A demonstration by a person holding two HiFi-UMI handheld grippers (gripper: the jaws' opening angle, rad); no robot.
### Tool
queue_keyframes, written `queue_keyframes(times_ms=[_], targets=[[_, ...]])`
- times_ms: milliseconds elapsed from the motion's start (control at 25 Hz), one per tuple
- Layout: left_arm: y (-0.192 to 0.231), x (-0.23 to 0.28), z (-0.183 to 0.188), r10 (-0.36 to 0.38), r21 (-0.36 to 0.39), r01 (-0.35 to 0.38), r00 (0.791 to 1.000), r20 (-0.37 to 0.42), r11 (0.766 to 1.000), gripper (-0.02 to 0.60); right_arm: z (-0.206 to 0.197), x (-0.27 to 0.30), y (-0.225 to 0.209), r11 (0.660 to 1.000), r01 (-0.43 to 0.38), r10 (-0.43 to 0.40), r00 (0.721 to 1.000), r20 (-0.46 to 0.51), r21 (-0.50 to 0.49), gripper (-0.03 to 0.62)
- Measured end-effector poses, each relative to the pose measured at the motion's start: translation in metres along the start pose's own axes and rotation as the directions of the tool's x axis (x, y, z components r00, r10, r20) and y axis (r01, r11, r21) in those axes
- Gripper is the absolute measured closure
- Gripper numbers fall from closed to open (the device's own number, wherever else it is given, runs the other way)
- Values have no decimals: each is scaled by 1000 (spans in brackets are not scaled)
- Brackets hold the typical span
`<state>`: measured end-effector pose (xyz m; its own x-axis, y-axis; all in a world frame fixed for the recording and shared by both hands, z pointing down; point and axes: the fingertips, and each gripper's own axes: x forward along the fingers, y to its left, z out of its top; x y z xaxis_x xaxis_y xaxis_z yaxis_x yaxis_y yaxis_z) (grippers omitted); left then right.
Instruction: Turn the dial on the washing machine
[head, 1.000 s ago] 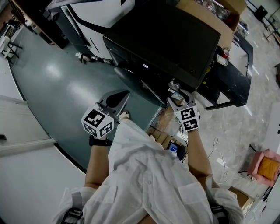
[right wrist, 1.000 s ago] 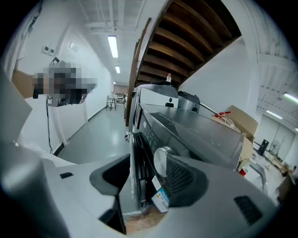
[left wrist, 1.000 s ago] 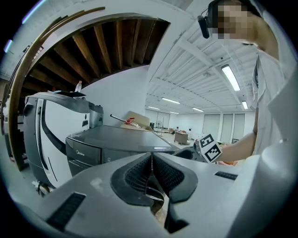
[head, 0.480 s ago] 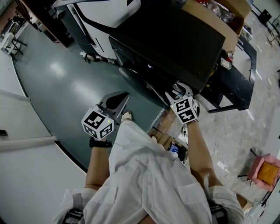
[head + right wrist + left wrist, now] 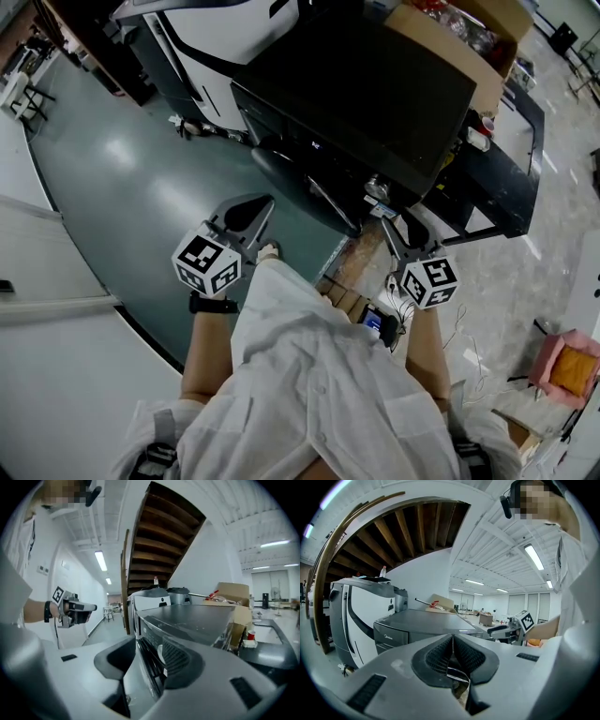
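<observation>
Your washer [image 5: 375, 94] is black, its dial [image 5: 376, 187] silver. Your shirt [image 5: 319, 384] is white. The floor [image 5: 122, 187] is dull grey-green.

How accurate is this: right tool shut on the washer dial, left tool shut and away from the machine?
Not quite: the right gripper view shows the right tool open, not clamped on the dial. The left tool is shut, away from the machine.
</observation>
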<state>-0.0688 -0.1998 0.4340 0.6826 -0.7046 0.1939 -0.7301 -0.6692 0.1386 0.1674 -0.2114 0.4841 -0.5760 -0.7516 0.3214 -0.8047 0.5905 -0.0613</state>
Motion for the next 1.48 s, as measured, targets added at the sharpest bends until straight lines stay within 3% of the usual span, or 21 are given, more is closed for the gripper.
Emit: queue_keyframes(times_ms=[80,240,360,480,800,1480], targets=[[1,-1,3,6,6,-6,1000,2,1000,565,3,-27,-18,998,59,-60,997,44,34,448],[9,-6,6,62,31,-62,998,-8,998,565,11,-77,-55,978,191,-201,971,132,83,587],[15,-12,10,103,28,-103,995,3,994,565,16,-102,-77,952,280,-297,940,167,121,592],[15,-15,15,109,32,-109,994,12,994,565,14,-110,-87,935,343,-352,926,138,87,594],[2,-13,22,90,65,-90,996,6,994,565,18,-111,-88,936,350,-350,929,121,25,594],[-10,-10,22,74,72,-73,997,-13,995,565,17,-130,-95,930,365,-366,922,122,34,594]])
